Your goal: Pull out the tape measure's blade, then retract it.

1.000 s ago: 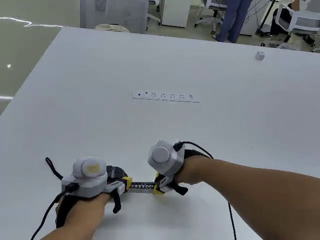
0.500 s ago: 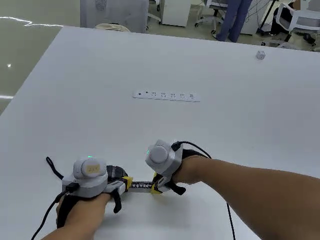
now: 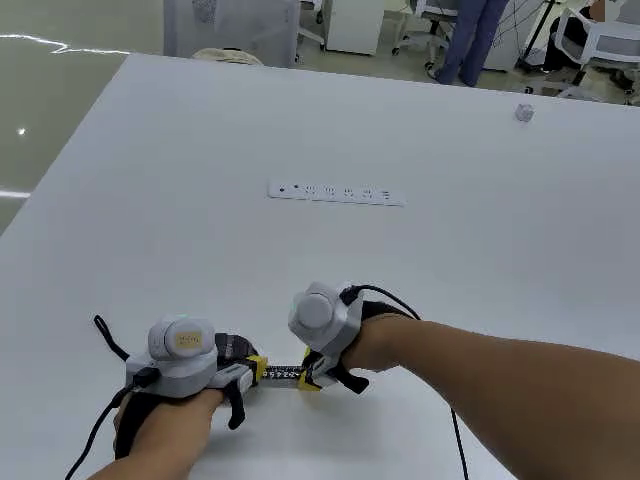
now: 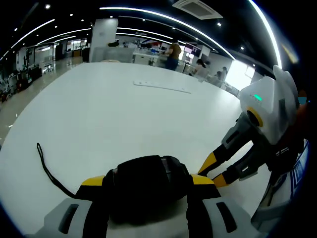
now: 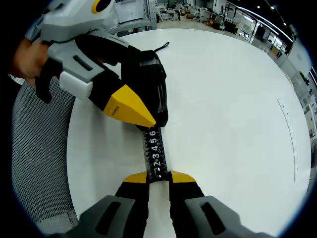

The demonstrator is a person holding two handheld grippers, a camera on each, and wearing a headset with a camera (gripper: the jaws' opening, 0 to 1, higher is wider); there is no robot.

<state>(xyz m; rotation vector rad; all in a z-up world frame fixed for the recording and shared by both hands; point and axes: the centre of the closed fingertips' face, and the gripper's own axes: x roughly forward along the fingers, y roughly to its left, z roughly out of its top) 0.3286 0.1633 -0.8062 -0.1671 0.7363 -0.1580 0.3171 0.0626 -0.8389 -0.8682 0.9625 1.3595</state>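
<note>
The blade [image 5: 155,151] reads 2 to 6 between the right gripper [image 5: 158,174], pinching its tip, and the left gripper [image 4: 148,179], clamping the black tape measure case [image 5: 146,82]; this stretch has shortened slightly.

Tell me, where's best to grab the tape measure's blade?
Near its free tip, coming end-on from the side away from the case. The blade is a narrow strip running straight out of it, and the right gripper pinches it there, in line.

- bench [image 3: 450,260] bare ahead and to the right, wide passage
- power strip [image 3: 336,193] flat mid-bench, well apart
- small grey object [image 3: 523,113] far right
- black strap [image 3: 105,335] trails on bench left of tape measure [image 3: 232,350] in left gripper [image 3: 248,368]
- short blade [image 3: 283,373] bridges narrow gap to right gripper [image 3: 310,378]
</note>
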